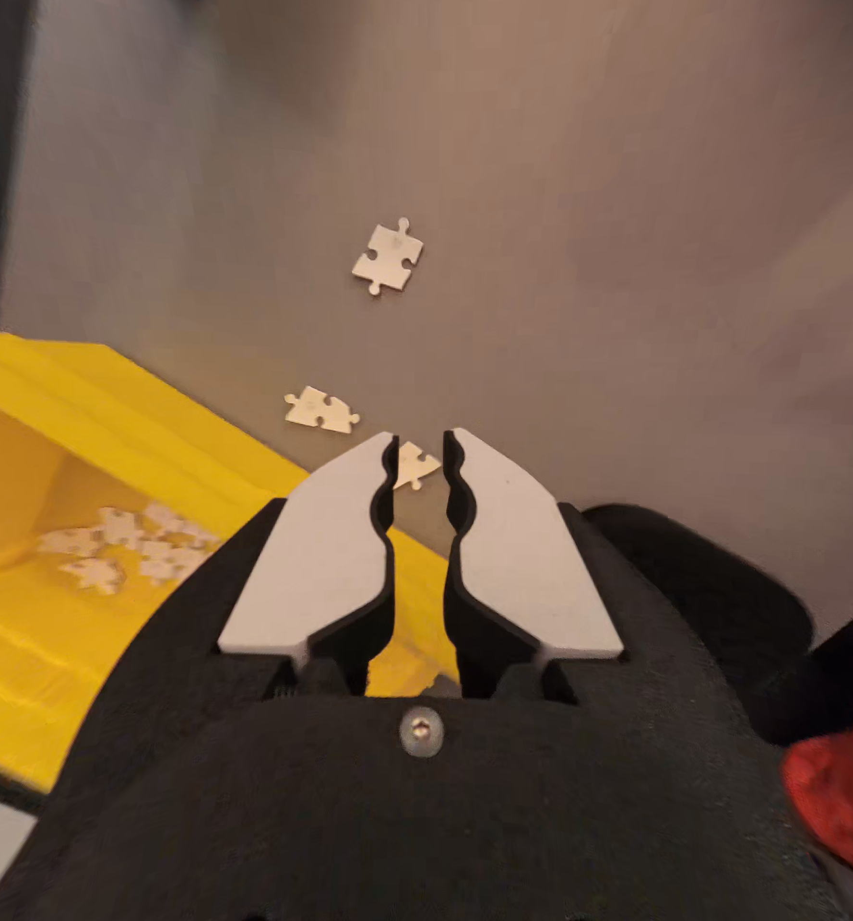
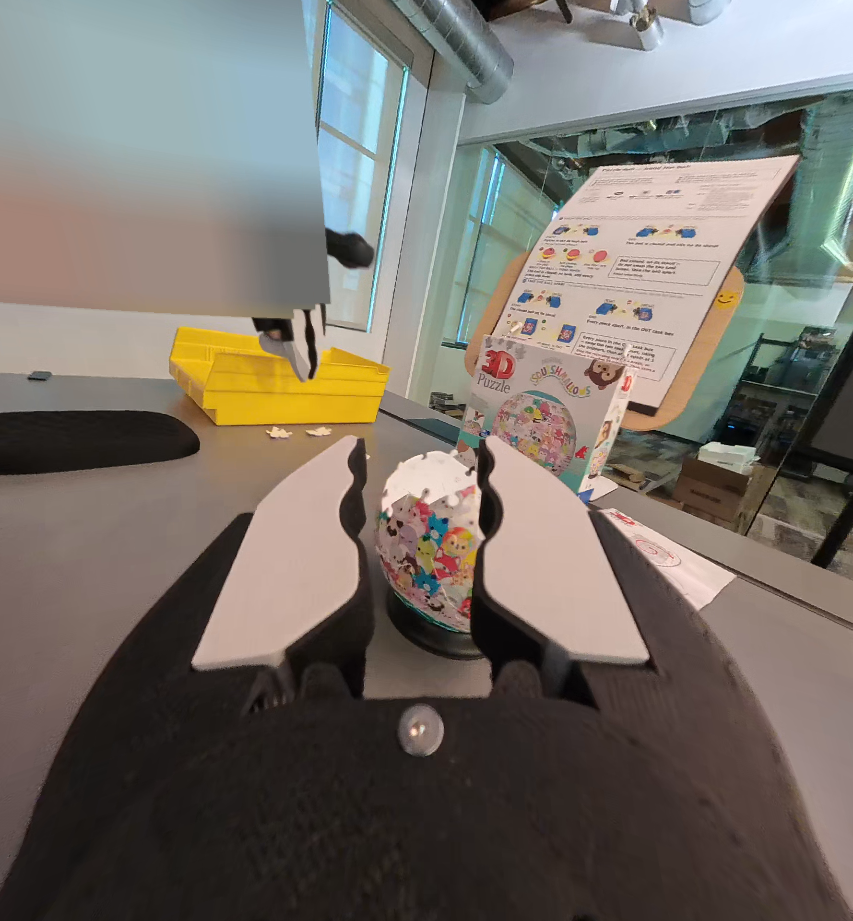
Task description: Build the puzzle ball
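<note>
Left gripper (image 1: 418, 438) tilted down over the grey table (image 1: 614, 249), fingers parted by a narrow gap and holding nothing; a white puzzle piece (image 1: 414, 466) lies on the table below the fingertips. Two joined pieces (image 1: 321, 409) lie just beyond it beside the yellow bin (image 1: 115, 393), and a single piece (image 1: 388, 258) lies farther out toward the table's middle. More loose pieces (image 1: 125, 545) sit inside the bin. Right gripper (image 2: 420, 448) held nearly level, low over the table, fingers moderately apart and empty, framing the partly built puzzle ball (image 2: 427, 538), whose top is unfinished. The ball sits on a black stand (image 2: 429, 640) near the table's right edge, in front of the puzzle box (image 2: 544, 398).
</note>
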`<act>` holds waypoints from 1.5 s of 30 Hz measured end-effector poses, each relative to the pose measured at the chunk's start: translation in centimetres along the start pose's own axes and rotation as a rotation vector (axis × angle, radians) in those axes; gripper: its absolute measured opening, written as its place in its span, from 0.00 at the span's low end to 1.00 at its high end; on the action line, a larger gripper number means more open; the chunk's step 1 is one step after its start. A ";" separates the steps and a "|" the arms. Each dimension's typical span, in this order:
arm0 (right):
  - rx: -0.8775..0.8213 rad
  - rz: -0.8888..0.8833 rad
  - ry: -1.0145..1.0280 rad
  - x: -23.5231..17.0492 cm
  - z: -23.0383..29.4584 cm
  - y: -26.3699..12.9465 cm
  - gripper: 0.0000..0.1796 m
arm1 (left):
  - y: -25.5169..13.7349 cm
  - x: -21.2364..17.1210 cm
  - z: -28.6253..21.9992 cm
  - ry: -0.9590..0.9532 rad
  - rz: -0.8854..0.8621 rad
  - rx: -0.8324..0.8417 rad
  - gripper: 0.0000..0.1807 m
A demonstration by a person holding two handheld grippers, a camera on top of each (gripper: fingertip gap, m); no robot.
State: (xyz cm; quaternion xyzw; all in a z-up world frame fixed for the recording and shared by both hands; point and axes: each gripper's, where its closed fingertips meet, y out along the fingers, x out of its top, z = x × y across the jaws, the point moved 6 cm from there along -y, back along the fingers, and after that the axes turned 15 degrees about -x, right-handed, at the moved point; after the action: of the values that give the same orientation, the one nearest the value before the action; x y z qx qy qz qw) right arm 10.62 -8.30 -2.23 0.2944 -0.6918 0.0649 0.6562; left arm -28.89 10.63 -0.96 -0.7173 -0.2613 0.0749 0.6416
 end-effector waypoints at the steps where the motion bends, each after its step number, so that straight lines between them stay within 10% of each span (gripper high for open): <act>1: -0.007 0.002 -0.009 -0.1 0.2 -0.1 0.24 | 1.0 0.2 0.7 -0.069 0.010 -0.007 0.09; 24: 0.173 -0.019 0.131 0.2 0.9 -1.7 0.24 | 7.8 0.2 6.8 -0.710 0.132 0.028 0.20; 34: 0.202 -0.019 0.154 0.2 1.0 -1.7 0.24 | 7.7 -0.2 7.3 -0.665 0.154 0.057 0.02; 45: 0.181 0.003 0.109 -0.1 1.2 -1.5 0.26 | 6.4 1.4 5.3 -0.573 0.046 0.042 0.06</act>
State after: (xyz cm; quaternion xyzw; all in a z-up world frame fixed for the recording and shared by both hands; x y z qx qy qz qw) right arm 10.30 -10.12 -2.95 0.3476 -0.6467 0.1439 0.6635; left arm -28.27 15.65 -7.68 -0.6592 -0.4140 0.2945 0.5543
